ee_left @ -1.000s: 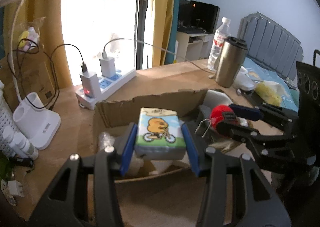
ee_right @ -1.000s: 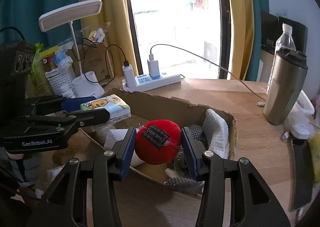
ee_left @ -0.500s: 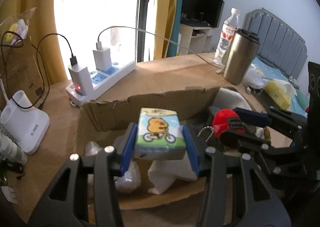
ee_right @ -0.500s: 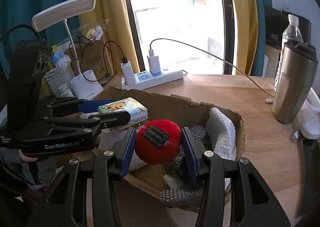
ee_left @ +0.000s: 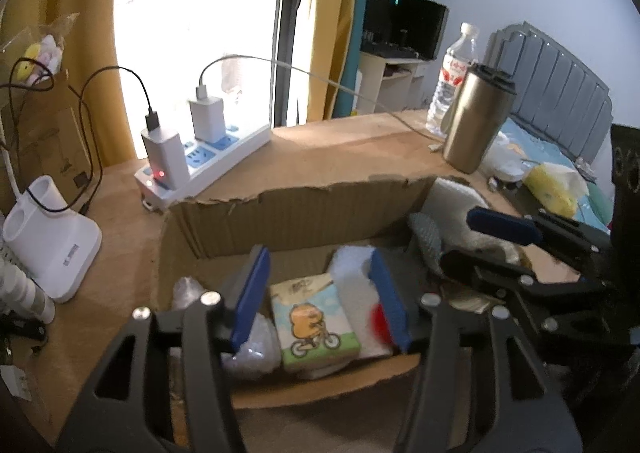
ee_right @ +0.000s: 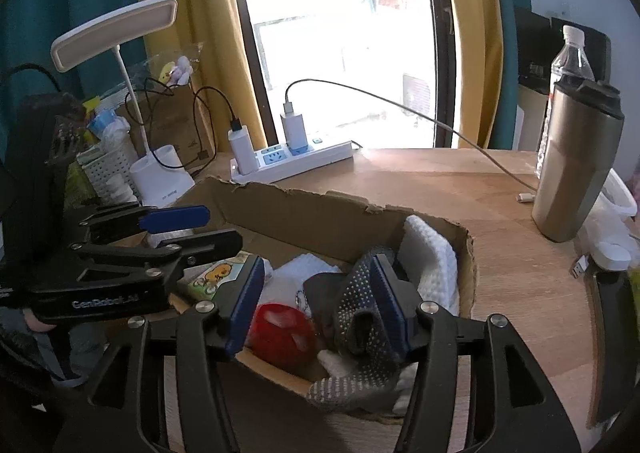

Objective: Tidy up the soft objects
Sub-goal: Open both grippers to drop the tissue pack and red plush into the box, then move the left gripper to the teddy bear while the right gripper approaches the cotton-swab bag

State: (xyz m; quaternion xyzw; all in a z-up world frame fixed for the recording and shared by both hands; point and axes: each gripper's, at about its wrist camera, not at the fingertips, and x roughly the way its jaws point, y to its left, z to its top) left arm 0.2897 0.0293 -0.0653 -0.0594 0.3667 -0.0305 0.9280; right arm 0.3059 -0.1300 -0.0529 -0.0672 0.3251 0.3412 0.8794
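1. Now that both loads lie in the cardboard box [ee_left: 280, 213], the step in hand reads as the release: the tissue pack [ee_left: 314, 323] with its cartoon print rests on the box contents, the red plush ball [ee_right: 282, 335] beside it
2. Left gripper [ee_left: 320, 295]: released; its jaws have just been opening, and the blue pads stand apart from the pack on both sides; the pack sits below and between them, touching neither as far as the left wrist view shows
3. Right gripper [ee_right: 316, 303]: released; its jaws have likewise just been opening; the ball lies low between them, nearer the left-hand pad, contact there unclear; the dotted grey glove [ee_right: 360, 317] bunches against the other pad
4. White cloth [ee_right: 434, 257] leans on the box's right-hand wall; more white material under the pack
5. Outward: power strip [ee_left: 212, 161] beyond the far box wall, steel tumbler [ee_right: 572, 169] well apart on the wooden table [ee_right: 460, 181]
6. Judgement: next move calls for lifting both grippers straight out without snagging the glove, then seeking any soft object left outside
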